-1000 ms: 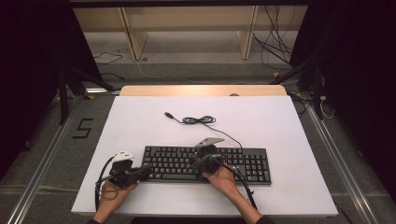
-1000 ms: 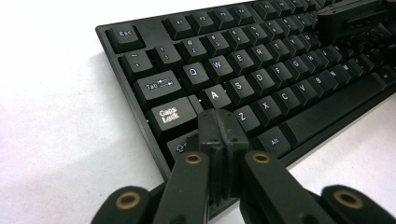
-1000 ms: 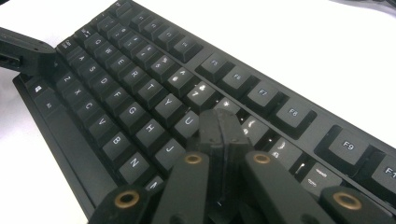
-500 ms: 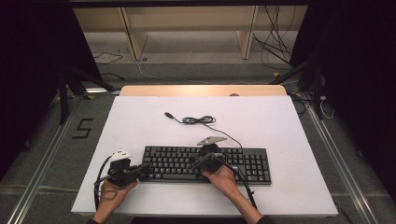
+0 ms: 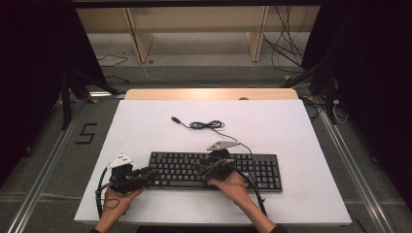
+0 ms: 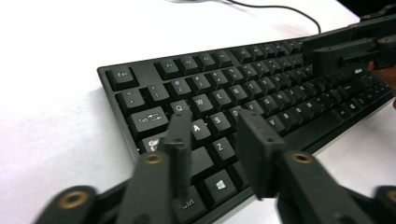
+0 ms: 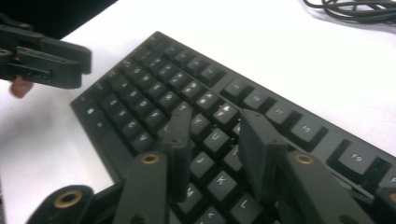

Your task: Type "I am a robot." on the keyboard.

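Note:
A black keyboard (image 5: 252,172) lies along the near part of the white table (image 5: 291,126). Its cable runs to a coil (image 5: 206,125) and a plug (image 5: 174,118) farther back. My left gripper (image 5: 151,172) hovers over the keyboard's left end, above the A and S keys (image 6: 205,125); its jaws have just been opening and stand apart with nothing gripped (image 6: 214,119). My right gripper (image 5: 205,169) hangs over the middle keys near U and J (image 7: 215,119); its jaws have also just been opening, and nothing is between its pads. Each gripper view shows the other gripper farther off (image 6: 355,46) (image 7: 46,58).
A wooden strip (image 5: 209,93) borders the table's far edge, with shelving and loose floor cables (image 5: 286,53) behind it. Metal rails run along both sides of the table, and a "5" mark (image 5: 86,133) is on the floor at the left. Dark curtains close off both sides.
Both grippers' jaws have parted over the keyboard; a second ago they looked shut. The hands have stayed in place.

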A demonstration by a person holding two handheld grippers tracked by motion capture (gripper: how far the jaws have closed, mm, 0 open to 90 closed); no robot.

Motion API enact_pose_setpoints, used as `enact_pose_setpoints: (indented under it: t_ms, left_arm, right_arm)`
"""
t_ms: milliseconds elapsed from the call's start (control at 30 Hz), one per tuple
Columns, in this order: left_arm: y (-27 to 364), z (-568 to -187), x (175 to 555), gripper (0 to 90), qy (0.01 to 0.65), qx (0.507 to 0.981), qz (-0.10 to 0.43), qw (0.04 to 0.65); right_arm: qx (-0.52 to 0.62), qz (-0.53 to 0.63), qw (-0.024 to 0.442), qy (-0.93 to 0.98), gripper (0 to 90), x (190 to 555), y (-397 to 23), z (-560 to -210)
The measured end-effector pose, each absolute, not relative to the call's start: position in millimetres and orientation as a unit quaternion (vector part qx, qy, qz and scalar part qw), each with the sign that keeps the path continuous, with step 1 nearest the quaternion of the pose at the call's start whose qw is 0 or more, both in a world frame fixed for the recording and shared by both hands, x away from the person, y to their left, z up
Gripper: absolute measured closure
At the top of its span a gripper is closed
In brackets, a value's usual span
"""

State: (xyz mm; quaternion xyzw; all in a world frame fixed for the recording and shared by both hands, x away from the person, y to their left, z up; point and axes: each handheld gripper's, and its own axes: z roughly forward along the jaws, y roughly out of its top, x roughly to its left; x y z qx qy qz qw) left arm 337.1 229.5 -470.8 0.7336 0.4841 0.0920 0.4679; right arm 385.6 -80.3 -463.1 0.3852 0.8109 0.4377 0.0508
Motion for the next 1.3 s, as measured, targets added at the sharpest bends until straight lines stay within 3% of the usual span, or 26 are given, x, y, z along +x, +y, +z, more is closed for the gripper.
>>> enact_pose_setpoints:
  t_ms: [200,600,1300]
  left_arm:
    - [230,-469,336,50.4,0.479,0.727,0.089,0.483]
    - [230,-464,333,36.6,0.466,0.716,0.098,0.511]
    - [231,-462,331,31.2,0.455,0.713,0.105,0.523]
  right_arm:
    - [0.374,0.445,0.045,0.812,49.7,381,-80,-459]
    - [0.353,0.451,0.037,0.819,49.0,369,-77,-456]
    - [0.330,0.439,0.026,0.835,84.9,355,-71,-464]
